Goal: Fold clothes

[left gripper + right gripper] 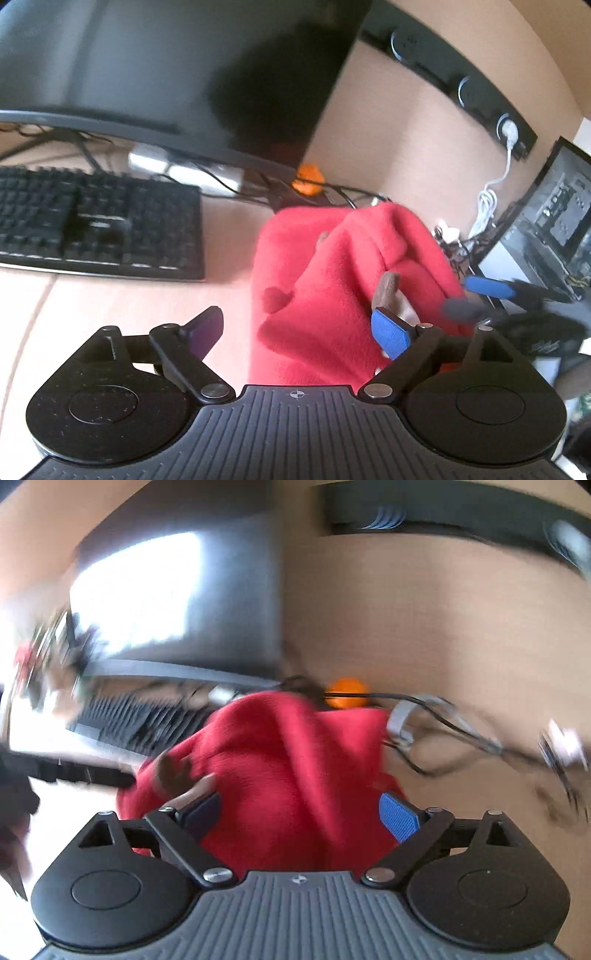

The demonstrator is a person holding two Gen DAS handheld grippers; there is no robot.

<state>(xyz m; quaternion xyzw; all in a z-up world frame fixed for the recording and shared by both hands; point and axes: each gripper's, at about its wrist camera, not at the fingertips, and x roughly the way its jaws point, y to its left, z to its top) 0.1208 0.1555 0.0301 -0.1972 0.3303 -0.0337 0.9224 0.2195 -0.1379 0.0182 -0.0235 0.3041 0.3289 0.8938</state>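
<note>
Two grippers are working over one red fleece garment [332, 280], which is lying bunched in a soft heap on the pale wooden desk [92, 302], in front of the dark monitor [177, 66] and just right of the black keyboard [96, 229]. No box, basket or other container is showing in either view; the garment is resting on the bare desk alone.

In the left wrist view, the left gripper [299, 330] is standing with its jaws spread wide, its right blue pad lying against the red cloth while the left pad is hanging over bare desk; nothing is being pinched. A small brown patch [388, 288] is showing on the fabric just above that blue pad. The right gripper [476, 299] is appearing blurred at the garment's right edge.

In the right wrist view, which is heavily blurred, the right gripper [301, 816] is likewise holding its jaws wide apart, with the red heap bulging between them and not squeezed. An orange object [345, 692] is sitting behind the garment among dark cables [443, 716].
</note>
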